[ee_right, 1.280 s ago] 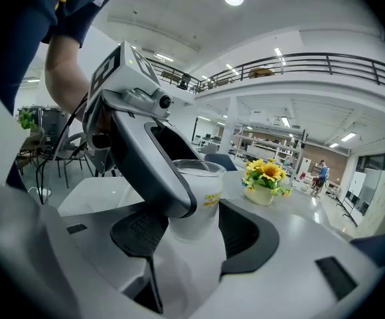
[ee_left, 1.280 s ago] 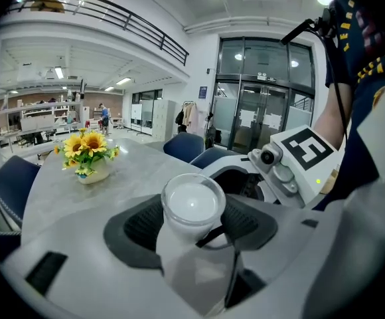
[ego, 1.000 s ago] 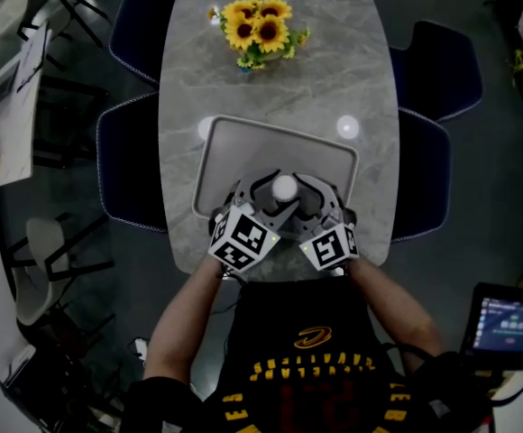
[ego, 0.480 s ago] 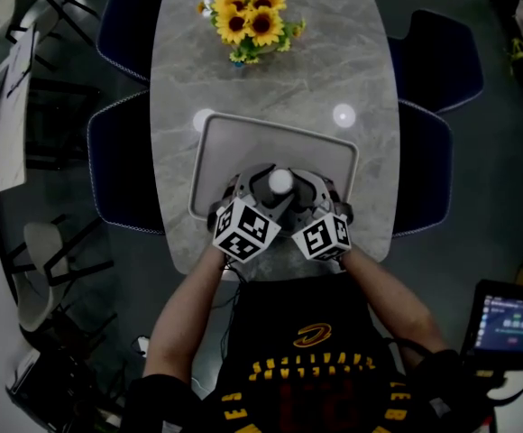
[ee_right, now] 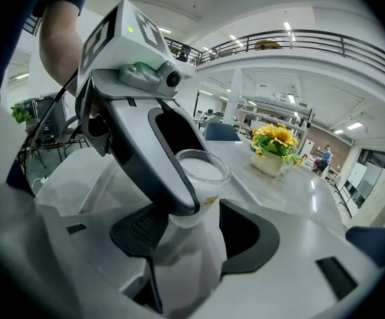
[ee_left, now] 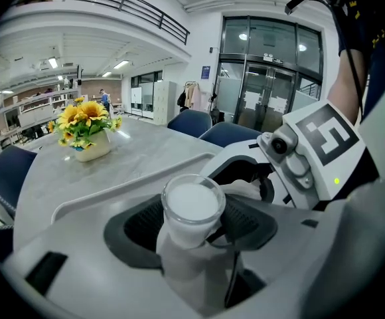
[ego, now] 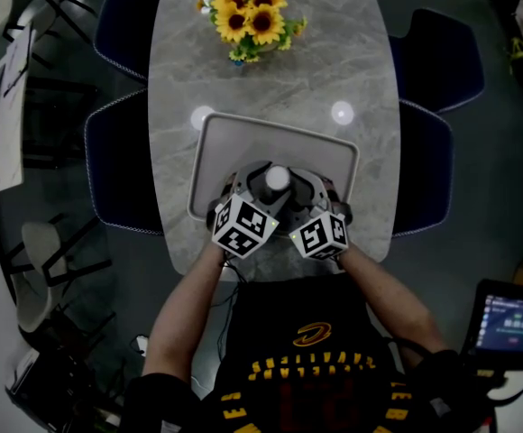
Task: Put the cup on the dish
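Note:
A clear cup (ego: 277,179) filled with something white is held over the near half of the grey tray-like dish (ego: 216,138). My left gripper (ego: 263,181) is shut on the cup (ee_left: 192,205), its dark pads (ee_left: 139,224) pressing both sides. My right gripper (ego: 290,184) comes in from the other side, and its jaws (ee_right: 196,234) stand apart around the cup (ee_right: 204,171), with a gap at the right pad (ee_right: 249,234). One left finger crosses in front and hides the right gripper's other pad. Whether the cup's base touches the dish is hidden.
A vase of sunflowers (ego: 248,21) stands at the far end of the grey marble table (ego: 270,79). Dark blue chairs (ego: 122,165) (ego: 428,170) flank the table. The dish's raised rim (ee_left: 113,191) runs just beyond the cup. The table's near edge lies under my wrists.
Both grippers and the cup have crept slightly farther onto the dish, and the two marker cubes have drawn a little closer together. The grip on the cup looks the same.

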`<state>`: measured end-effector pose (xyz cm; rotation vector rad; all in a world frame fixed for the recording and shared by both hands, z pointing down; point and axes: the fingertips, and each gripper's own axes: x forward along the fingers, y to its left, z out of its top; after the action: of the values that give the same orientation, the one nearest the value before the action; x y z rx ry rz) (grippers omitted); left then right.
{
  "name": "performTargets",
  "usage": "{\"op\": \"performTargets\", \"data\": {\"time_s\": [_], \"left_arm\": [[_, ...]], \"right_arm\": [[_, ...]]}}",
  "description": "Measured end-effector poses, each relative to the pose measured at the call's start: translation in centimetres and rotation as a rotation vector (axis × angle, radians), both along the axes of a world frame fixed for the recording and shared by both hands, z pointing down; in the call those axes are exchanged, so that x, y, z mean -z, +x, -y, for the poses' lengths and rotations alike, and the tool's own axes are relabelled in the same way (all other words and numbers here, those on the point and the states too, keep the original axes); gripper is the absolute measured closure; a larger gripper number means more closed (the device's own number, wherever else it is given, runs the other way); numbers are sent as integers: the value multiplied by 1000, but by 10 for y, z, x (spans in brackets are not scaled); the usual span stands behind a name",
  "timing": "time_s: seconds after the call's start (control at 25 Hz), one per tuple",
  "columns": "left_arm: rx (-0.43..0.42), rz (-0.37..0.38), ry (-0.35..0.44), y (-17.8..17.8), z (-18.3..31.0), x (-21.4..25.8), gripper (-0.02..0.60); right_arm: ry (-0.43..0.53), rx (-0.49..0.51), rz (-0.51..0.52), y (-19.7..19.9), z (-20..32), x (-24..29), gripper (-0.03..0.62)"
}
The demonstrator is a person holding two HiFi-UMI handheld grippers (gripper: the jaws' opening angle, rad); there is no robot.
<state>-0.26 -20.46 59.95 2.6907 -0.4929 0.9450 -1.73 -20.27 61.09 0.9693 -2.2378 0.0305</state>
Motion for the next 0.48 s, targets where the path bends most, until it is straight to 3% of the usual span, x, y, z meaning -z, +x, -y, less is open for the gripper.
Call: {"op": "performTargets", "data": {"time_s": [0.48], "left_arm": [[13, 0, 26, -3, 3, -7, 313]], "right_arm": [[-27, -7, 14, 3, -3, -2, 349]]}}
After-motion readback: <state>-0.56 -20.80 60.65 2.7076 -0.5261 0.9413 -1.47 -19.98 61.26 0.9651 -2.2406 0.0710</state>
